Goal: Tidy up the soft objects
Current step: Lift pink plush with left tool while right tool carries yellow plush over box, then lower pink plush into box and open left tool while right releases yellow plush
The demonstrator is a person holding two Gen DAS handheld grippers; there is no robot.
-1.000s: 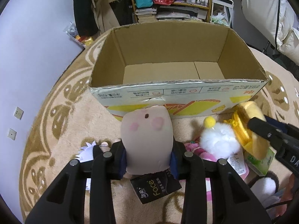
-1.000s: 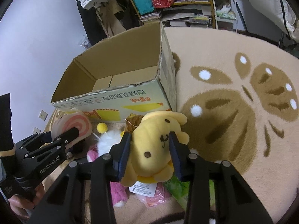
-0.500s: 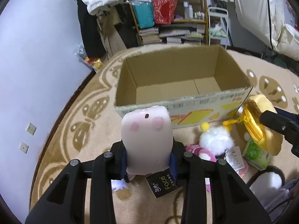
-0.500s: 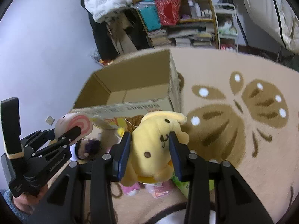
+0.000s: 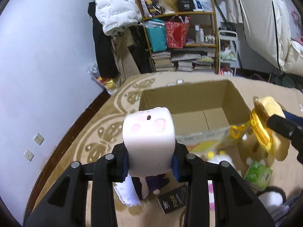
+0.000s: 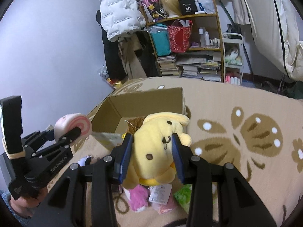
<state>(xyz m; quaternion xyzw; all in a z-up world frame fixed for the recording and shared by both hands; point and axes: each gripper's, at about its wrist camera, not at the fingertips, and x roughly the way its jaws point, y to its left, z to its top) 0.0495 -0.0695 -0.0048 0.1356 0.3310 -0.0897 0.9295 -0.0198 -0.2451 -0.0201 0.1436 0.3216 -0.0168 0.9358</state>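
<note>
While both grippers hang above the patterned rug (image 6: 246,113), one open cardboard box (image 5: 198,102) sits in the middle of the left wrist view, its floor bare. At the bottom centre of that view the left gripper (image 5: 150,162) is closed on one pale pink marshmallow plush (image 5: 148,132), which stands up between the blue pads and hides the box's near left corner. At the bottom centre of the right wrist view the right gripper (image 6: 152,155) is clamped on one yellow dog plush (image 6: 159,141), squeezed at the head, with the box's right end just behind it. Each view also catches the other tool: the pink plush shows as a swirl at the left edge of the right wrist view, the yellow one at the right edge of the left wrist view. On the rug beneath the grippers lies a small heap of loose things: one green packet (image 5: 257,174), one bright pink plush (image 6: 138,198), one white fluffy toy (image 5: 219,159) and one black wrapper (image 5: 172,202).
</note>
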